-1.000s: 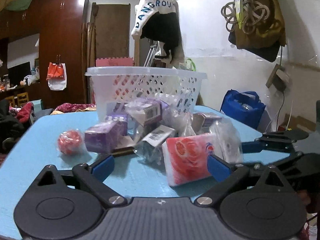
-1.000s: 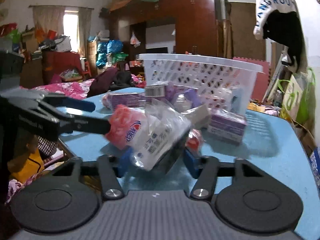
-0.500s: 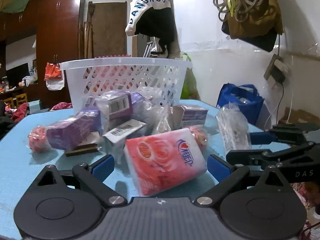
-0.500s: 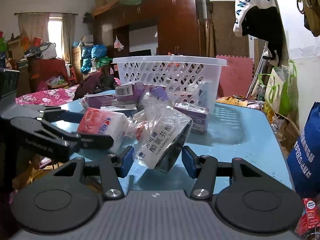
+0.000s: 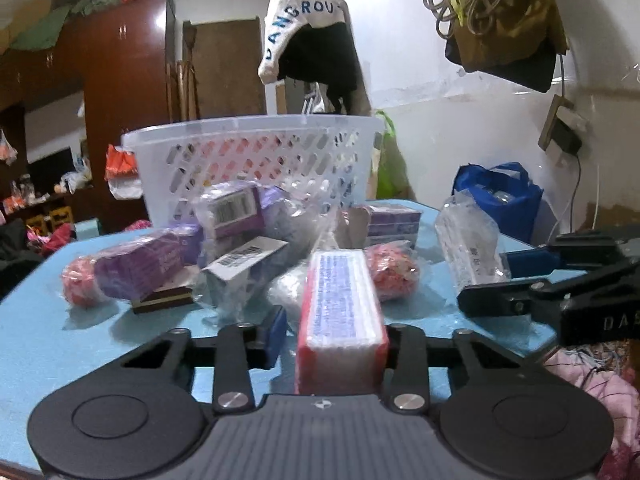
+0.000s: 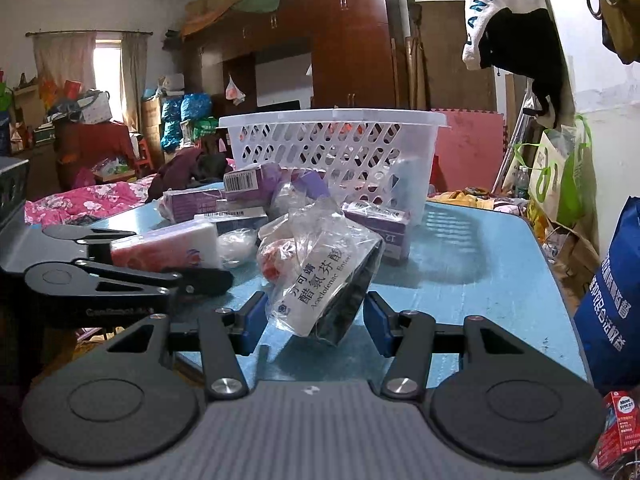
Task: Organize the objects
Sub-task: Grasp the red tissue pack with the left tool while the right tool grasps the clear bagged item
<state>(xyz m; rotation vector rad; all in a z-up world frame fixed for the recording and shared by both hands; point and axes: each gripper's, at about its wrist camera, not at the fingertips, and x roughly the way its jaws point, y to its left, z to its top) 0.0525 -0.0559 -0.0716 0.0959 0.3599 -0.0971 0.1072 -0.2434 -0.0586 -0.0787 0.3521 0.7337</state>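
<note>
Closing left gripper [image 5: 334,334] on tissue pack [image 5: 340,312], far pad hidden | right gripper [image 6: 316,320] clamps bagged medicine [image 6: 320,280]

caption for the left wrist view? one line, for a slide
Left gripper closing on a red-and-white pack, white basket behind the pile on the blue table.

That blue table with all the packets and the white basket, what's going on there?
A person is tidying with two hand-held gripping tools. The left tool is closing on a red-and-white wrapped tissue pack. The right tool grips a clear plastic bag holding a medicine box. The white perforated plastic basket stands behind the pile on the blue table, likely their destination.
</note>
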